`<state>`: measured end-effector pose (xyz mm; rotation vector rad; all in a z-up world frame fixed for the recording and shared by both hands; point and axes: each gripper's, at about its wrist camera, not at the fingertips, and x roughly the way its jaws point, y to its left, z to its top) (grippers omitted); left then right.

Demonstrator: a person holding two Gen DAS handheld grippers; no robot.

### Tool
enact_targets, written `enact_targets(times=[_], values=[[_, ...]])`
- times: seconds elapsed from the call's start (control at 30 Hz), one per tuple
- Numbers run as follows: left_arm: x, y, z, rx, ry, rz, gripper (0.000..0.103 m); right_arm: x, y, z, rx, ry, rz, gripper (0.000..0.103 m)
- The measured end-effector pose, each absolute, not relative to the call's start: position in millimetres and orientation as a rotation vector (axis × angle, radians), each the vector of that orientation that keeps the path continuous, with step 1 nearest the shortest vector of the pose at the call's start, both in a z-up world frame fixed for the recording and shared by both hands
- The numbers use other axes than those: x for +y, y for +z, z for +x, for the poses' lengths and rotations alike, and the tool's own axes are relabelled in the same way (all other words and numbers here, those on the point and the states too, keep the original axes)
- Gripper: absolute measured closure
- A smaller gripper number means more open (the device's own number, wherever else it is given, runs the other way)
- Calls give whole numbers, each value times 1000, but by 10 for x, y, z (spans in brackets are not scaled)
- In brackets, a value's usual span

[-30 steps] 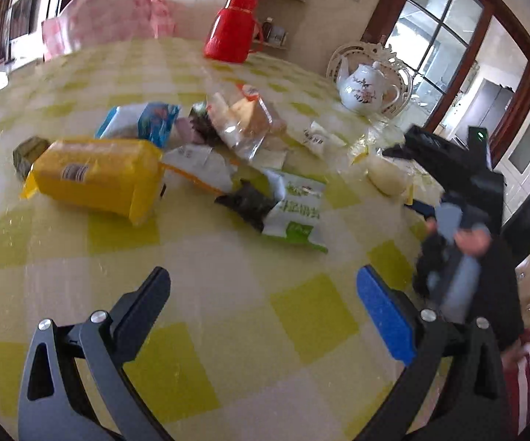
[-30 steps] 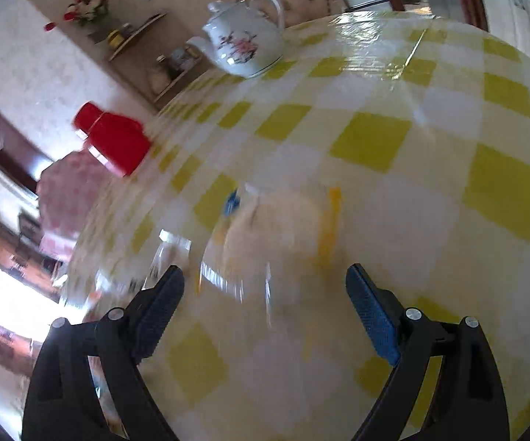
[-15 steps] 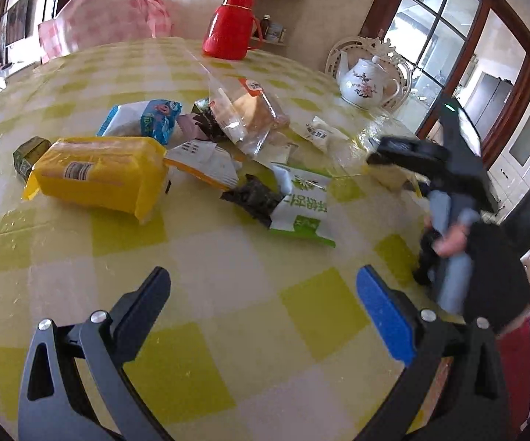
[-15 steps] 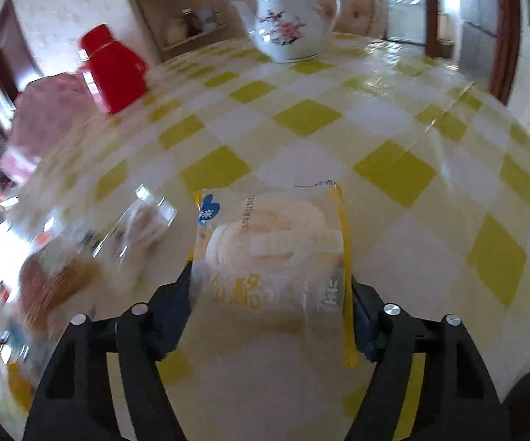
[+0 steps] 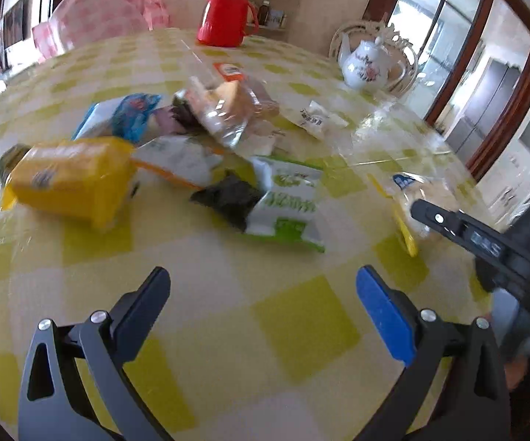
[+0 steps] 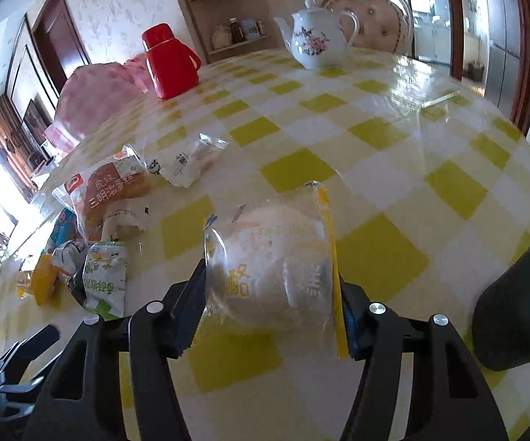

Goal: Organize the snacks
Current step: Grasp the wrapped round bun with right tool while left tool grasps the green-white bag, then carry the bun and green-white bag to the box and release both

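We're early on | R gripper (image 6: 270,316) jaws just closing, pinching clear bun pack (image 6: 272,257) | L gripper (image 5: 265,294) spread, empty | snack pile (image 5: 176,154) still unsorted on table (image 5: 301,330)

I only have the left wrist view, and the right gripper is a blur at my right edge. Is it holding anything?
Observer: Yes. In the right wrist view the right gripper has just been closing, and its pads now press both sides of a clear bun pack.
Operator: Any print on it that I could log?
Observer: Yellow characters run across its front, over a pale round bun.
Operator: The bread pack in the pile is smeared for me. Does it have a label?
Observer: From the right wrist, the bread pack shows white characters printed over the brown loaf.
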<state>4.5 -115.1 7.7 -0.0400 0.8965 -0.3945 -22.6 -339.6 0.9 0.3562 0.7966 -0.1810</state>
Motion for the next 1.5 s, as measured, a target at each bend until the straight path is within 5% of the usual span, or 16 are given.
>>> enact_targets(times=[0.1,0.3,0.37,0.4,0.87,1.5], values=[[-1429,88,170,862,-367,51,3,-3427,-9,-224,796,-176,382,43],[-1765,91,385,826,-379,174,23,-3530,-43,-227,796,-172,449,43],[-1822,33,440,857,-421,211,45,-3515,-39,-225,796,-174,443,43],[-1827,35,441,858,-457,213,66,-3510,-37,-224,796,-175,440,43],[-879,462,-37,599,-524,-60,67,-3529,14,-294,733,-123,485,45],[108,515,-294,524,-239,-295,67,-2803,320,-599,566,74,443,46]])
